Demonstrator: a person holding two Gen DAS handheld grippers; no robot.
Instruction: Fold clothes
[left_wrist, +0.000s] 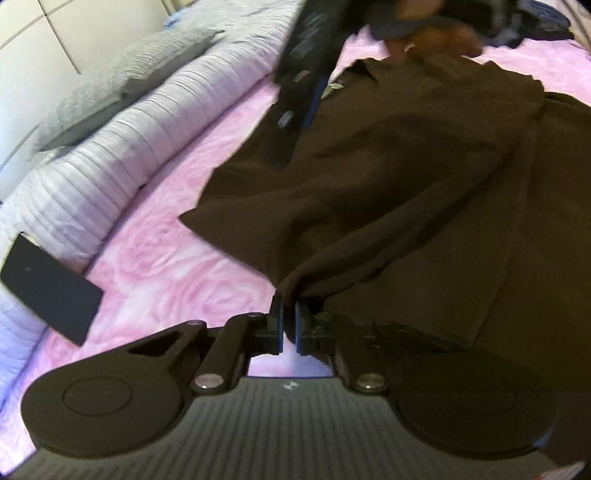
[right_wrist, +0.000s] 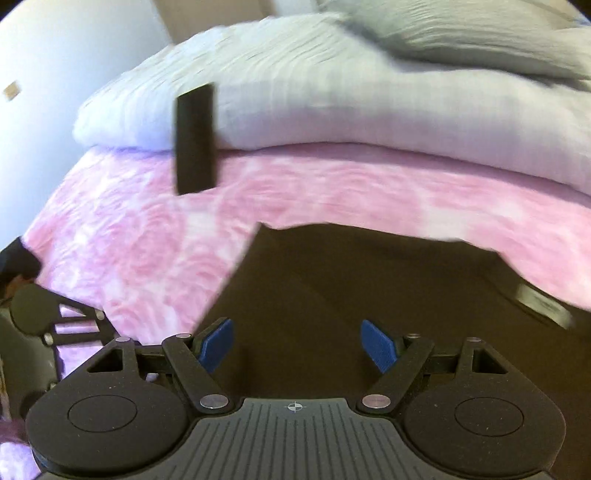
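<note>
Left wrist view, nearest first: the left gripper (left_wrist: 289, 317) has its two blue-lined fingers drawn almost together, and a bunched fold of the dark brown fabric garment (left_wrist: 406, 177) is pinched between them. From that pinch the cloth rises in a taut ridge and spreads away over the pink rose-patterned bedspread (left_wrist: 166, 258). The garment lies mostly flat, one pointed corner reaching out to the left over the pink cover; a collar-like edge shows at its far end.

To the left of the garment, well apart from it, a flat black rectangular object (left_wrist: 51, 288) rests against the edge of a rolled pale lilac ribbed quilt (left_wrist: 122, 166). A grey textured pillow (left_wrist: 122, 74) lies on the quilt, further back.

At the far end of the garment the right gripper (left_wrist: 295, 110) appears blurred above the cloth, with a person's hand (left_wrist: 432, 33) behind it. Dark clothing (left_wrist: 535, 22) sits at the far right corner; too blurred to identify.

Right wrist view: the right gripper (right_wrist: 297, 345) has its blue pads (right_wrist: 216, 343) set wide apart with nothing between them, poised over the brown garment (right_wrist: 351, 280). Part of the left gripper (right_wrist: 40, 325) shows at the left edge. Beyond lie the pink bedspread (right_wrist: 129, 229), the black object (right_wrist: 195, 140), the quilt (right_wrist: 332, 103) and the pillow (right_wrist: 461, 33)
</note>
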